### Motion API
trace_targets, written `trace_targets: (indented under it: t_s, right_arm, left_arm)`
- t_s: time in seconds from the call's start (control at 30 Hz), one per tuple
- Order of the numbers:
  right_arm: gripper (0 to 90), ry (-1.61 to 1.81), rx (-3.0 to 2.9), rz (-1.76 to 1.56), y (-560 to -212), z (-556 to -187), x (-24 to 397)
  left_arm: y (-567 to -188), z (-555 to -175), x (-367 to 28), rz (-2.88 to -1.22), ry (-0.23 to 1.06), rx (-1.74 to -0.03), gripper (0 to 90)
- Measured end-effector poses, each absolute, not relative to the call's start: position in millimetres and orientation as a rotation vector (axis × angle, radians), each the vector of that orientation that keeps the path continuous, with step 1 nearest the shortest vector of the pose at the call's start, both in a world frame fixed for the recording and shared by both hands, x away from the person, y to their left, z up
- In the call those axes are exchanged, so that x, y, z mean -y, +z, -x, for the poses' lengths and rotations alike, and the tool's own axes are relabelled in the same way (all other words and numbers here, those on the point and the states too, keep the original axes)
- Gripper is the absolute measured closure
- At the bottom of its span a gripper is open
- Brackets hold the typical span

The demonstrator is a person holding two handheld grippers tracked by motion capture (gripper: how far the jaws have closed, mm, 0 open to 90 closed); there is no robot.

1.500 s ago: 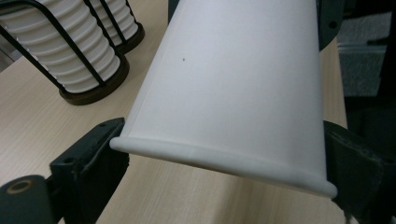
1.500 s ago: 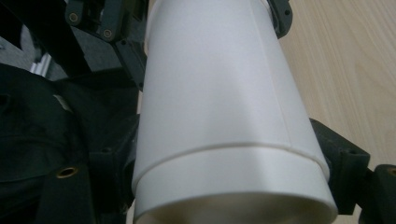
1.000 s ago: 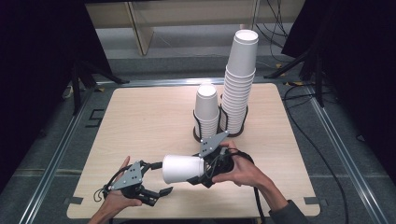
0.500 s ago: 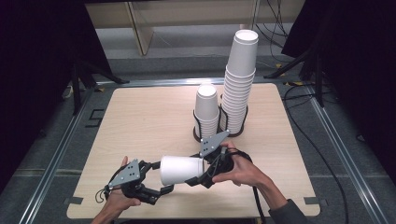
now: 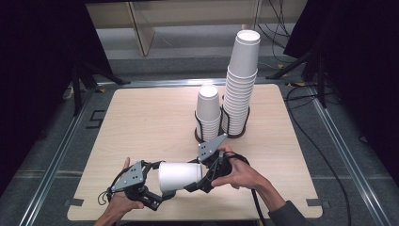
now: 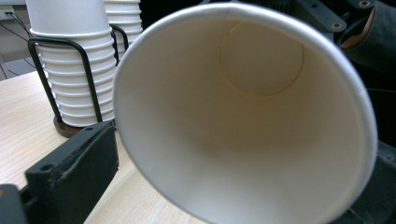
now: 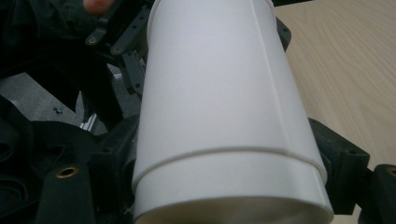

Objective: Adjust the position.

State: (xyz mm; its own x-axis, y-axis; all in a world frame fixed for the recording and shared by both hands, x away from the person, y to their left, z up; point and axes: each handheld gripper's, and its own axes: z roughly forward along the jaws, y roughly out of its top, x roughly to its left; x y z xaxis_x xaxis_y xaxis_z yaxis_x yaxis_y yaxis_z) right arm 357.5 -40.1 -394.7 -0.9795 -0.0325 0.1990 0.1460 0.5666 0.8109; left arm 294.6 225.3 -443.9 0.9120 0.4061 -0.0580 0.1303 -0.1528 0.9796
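Note:
A white paper cup [image 5: 179, 176] lies level above the table's front edge, with my right gripper [image 5: 193, 176] shut on its base end. In the right gripper view the cup [image 7: 219, 93] runs away from the camera between the two black jaws of my right gripper [image 7: 224, 158]. The cup's open mouth [image 6: 261, 130] faces my left gripper [image 6: 229, 186]. Its jaws have just been opening and now stand wide on either side of the rim. In the high view my left gripper [image 5: 160, 183] sits at the cup's left end.
A short stack of cups [image 5: 208, 110] and a tall stack [image 5: 241, 89] stand upside down in black wire holders at the middle right of the wooden table [image 5: 150, 117]. The short stack [image 6: 70, 70] shows behind the left jaw.
My left gripper's jaws have spread apart around the cup's mouth. The cup and my right hand have shifted slightly toward the left.

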Motion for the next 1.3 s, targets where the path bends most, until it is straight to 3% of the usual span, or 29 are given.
trace_targets:
  t_s: [1.3]
  right_arm:
    - [24.7,-1.361,2.581,0.047,-400.7,-359.2,40.7]
  left_arm:
    - [-445.5,-295.5,-228.0,-1.676,0.196,-0.338,10.3]
